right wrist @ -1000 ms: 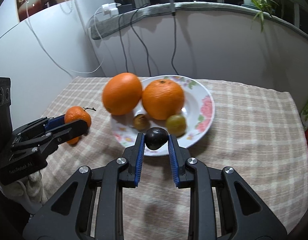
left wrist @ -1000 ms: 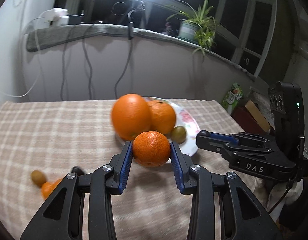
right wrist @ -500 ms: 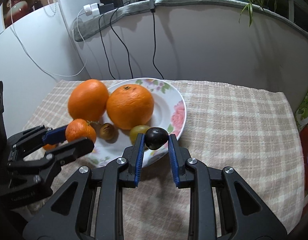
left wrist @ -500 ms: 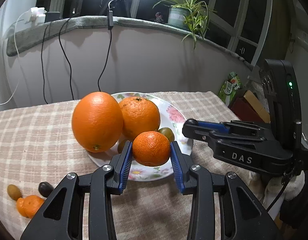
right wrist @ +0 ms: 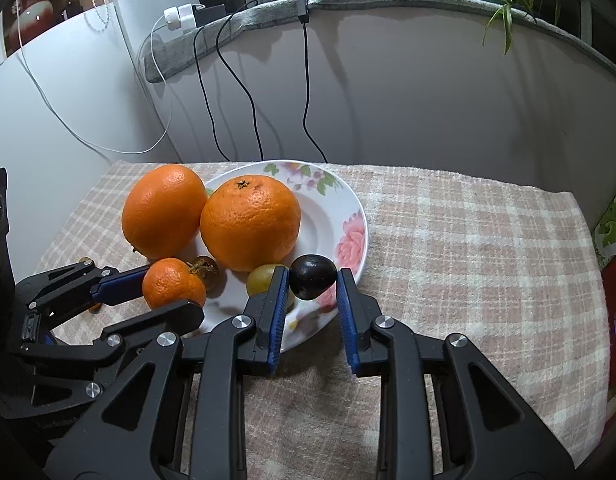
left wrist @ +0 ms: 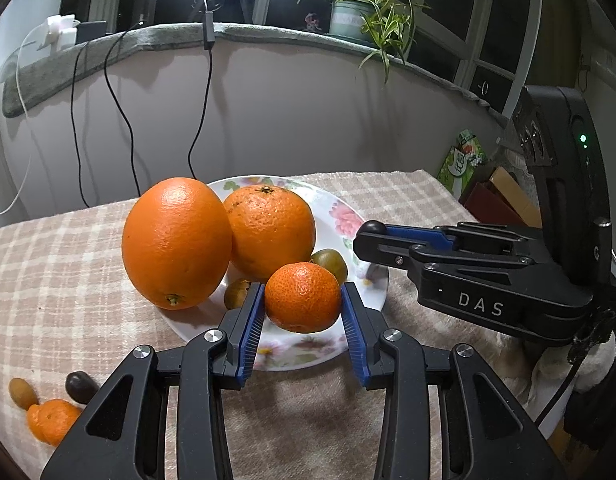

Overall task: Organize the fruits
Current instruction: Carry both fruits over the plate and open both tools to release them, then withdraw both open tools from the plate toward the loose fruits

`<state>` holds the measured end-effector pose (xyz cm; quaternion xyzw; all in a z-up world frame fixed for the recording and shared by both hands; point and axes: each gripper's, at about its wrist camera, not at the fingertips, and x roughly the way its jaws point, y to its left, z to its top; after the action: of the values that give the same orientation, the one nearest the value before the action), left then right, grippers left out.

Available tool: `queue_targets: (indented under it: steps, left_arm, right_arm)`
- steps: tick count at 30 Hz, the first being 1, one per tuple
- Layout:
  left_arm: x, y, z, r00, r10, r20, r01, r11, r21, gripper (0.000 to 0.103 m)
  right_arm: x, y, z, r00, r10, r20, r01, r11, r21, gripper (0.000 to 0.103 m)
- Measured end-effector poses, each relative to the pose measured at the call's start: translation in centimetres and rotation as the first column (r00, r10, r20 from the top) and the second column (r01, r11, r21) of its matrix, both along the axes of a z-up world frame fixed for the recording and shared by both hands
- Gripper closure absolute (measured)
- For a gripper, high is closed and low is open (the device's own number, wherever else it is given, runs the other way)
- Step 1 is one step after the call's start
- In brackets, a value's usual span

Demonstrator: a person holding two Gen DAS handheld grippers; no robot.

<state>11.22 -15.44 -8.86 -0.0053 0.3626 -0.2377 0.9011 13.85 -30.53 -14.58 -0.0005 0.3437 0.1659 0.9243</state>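
The left tool [left wrist: 303,308] is clamped on a mandarin [left wrist: 302,297], now over the near rim of the flowered plate [left wrist: 350,216]; a second ago it was before the plate. The right tool [right wrist: 312,296] is clamped on a small dark fruit [right wrist: 312,281], which has come from the plate's near edge to its right rim, beside a green fruit [right wrist: 261,279]. Two big oranges [right wrist: 249,227] keep their place, one leaning at the plate's left edge.

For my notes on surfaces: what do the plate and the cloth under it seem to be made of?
The plate looks like glazed ceramic or porcelain: a white, glossy face with printed pink flowers and green leaves; melamine cannot be excluded. The cloth looks like a woven textile, matte and slightly fuzzy, with a beige and cream check pattern.
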Motion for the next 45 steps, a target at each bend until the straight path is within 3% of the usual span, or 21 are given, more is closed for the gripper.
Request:
queue_targets:
  steps: [3,4,5,6,10,13,20,23,28,30,33,45]
  left_arm:
    - [0.0,0.0,0.0,1.0,0.0,-0.003,0.0,1.0,-0.002,0.062]
    - [0.0,0.1,0.0,1.0,0.002,-0.003,-0.002,1.0,-0.004,0.052]
    - [-0.1,0.1,0.0,1.0,0.006,0.001,-0.006,1.0,-0.005,0.048]
    - [-0.2,0.2,0.1,1.0,0.009,0.005,-0.009,1.0,-0.006,0.048]
    - [-0.4,0.4,0.4,1.0,0.012,0.012,-0.012,1.0,-0.005,0.048]
    - [-0.6,0.5,0.4,1.0,0.015,0.012,-0.015,1.0,-0.007,0.048]
    - [-1.1,1.1,0.6,1.0,0.021,0.017,-0.021,1.0,-0.011,0.048]
    - [-1.5,1.5,0.8,0.999,0.026,0.023,-0.026,1.0,-0.015,0.048]
    - [-2.5,2.7,1.3,0.998,0.043,0.039,-0.042,0.999,-0.021,0.048]
    - [-2.8,3.3,1.4,0.998,0.05,0.04,-0.05,0.999,-0.018,0.048]
    - [-3.3,4.3,1.5,0.996,0.069,0.047,-0.069,0.997,-0.019,0.04]
    - [-5.4,11.0,1.9,0.978,0.196,0.072,-0.196,0.981,-0.003,0.04]
  right_arm:
    - [-0.1,0.1,0.0,1.0,-0.001,0.0,0.001,1.0,-0.006,0.077]
    - [-0.1,0.1,0.0,1.0,-0.004,0.002,0.004,1.0,-0.009,0.074]
    - [-0.2,0.1,0.1,1.0,-0.006,0.005,0.006,1.0,-0.009,0.064]
    - [-0.2,0.1,0.1,1.0,-0.007,0.01,0.007,1.0,-0.008,0.054]
    - [-0.4,0.1,0.5,1.0,-0.013,0.023,0.013,1.0,-0.011,0.049]
    - [-0.6,0.0,0.7,0.999,-0.021,0.033,0.021,1.0,-0.015,0.037]
    - [-1.3,0.1,1.4,0.999,-0.027,0.047,0.027,1.0,-0.008,0.035]
    - [-1.8,0.2,1.8,0.998,-0.026,0.055,0.027,1.0,-0.002,0.028]
    - [-2.6,0.9,2.2,0.998,-0.019,0.06,0.019,1.0,-0.002,0.025]
    - [-3.0,1.2,2.3,0.998,-0.018,0.068,0.018,1.0,-0.004,0.018]
    - [-3.5,1.8,2.6,0.997,-0.012,0.075,0.012,1.0,0.0,0.017]
    - [-5.5,5.6,3.4,0.989,0.099,0.105,-0.1,0.995,0.003,0.017]
